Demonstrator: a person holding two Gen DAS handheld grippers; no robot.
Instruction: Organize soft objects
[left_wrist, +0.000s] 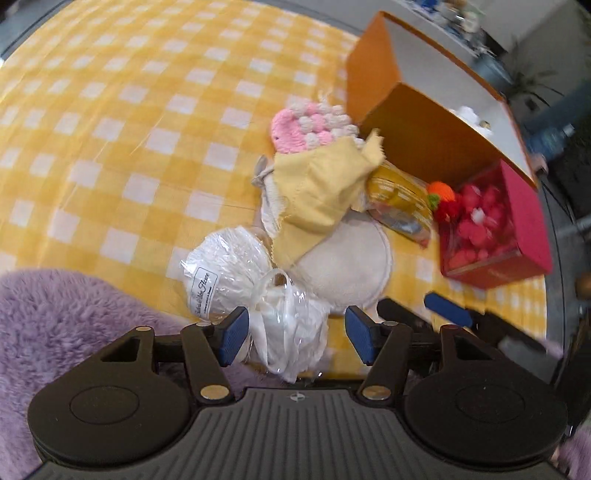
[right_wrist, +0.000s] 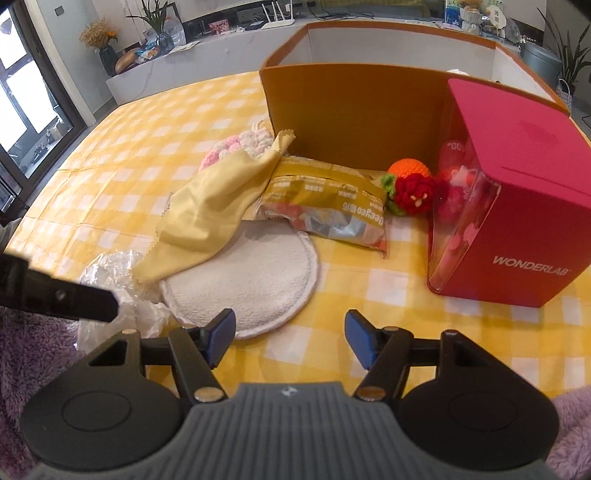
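Yellow gingham tablecloth (left_wrist: 110, 110) is heaped with soft items at two o'clock of the open left gripper (left_wrist: 291, 338), which straddles a plastic-wrapped white bundle (left_wrist: 288, 332) ungripped; the right gripper (right_wrist: 290, 341) is held open and empty beside the round pad (right_wrist: 258, 291), the orange box (right_wrist: 351, 107) presumably awaiting them.

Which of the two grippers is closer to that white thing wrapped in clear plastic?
Left. The left gripper has the plastic-wrapped white bundle between its open fingers, while the right gripper hovers beside it, over the round white pad's edge.

pink crochet piece (right_wrist: 221, 147): partly hidden under yellow cloth (right_wrist: 207, 210) | orange box (left_wrist: 417, 140): interior mostly unseen
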